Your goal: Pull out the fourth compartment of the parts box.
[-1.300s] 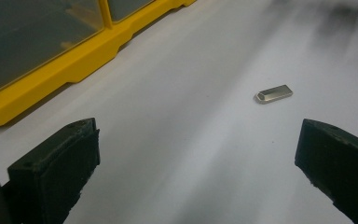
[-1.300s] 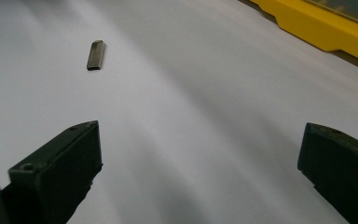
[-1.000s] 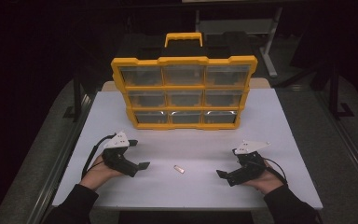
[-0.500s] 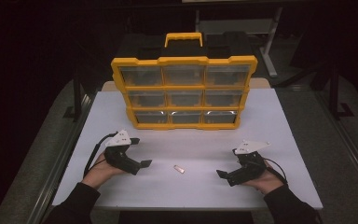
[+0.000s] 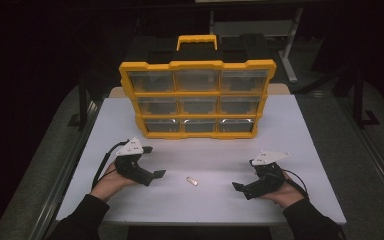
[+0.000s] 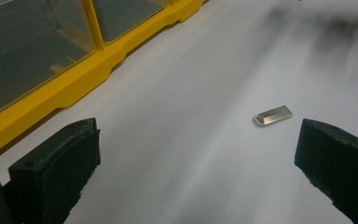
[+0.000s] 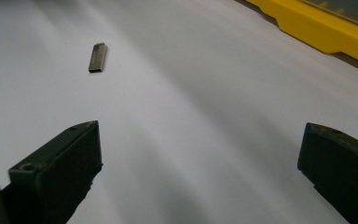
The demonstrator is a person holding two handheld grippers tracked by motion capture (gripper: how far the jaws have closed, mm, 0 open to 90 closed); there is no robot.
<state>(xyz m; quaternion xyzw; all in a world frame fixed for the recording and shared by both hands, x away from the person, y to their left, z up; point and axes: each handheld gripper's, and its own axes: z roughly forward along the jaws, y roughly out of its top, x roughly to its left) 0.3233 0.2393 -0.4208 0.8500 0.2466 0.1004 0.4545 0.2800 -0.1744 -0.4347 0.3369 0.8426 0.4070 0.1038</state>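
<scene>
- At the lower middle of the high view, the metal clip [image 5: 193, 181] lies flat on the table [image 5: 300, 150], between your grippers.
- Left gripper [image 5: 156, 175] is nearest, jaws apart; right gripper [image 5: 238, 188] likewise.
- You look set to pick up: bring the left jaws astride the clip, then close.

It looks like a workshop or lab. A white table [image 5: 300, 130] stands in a dark room, with a yellow parts organizer [image 5: 197, 99] of clear drawers on it. Behind it a metal-legged bench [image 5: 260, 27] stands on grey floor.
</scene>
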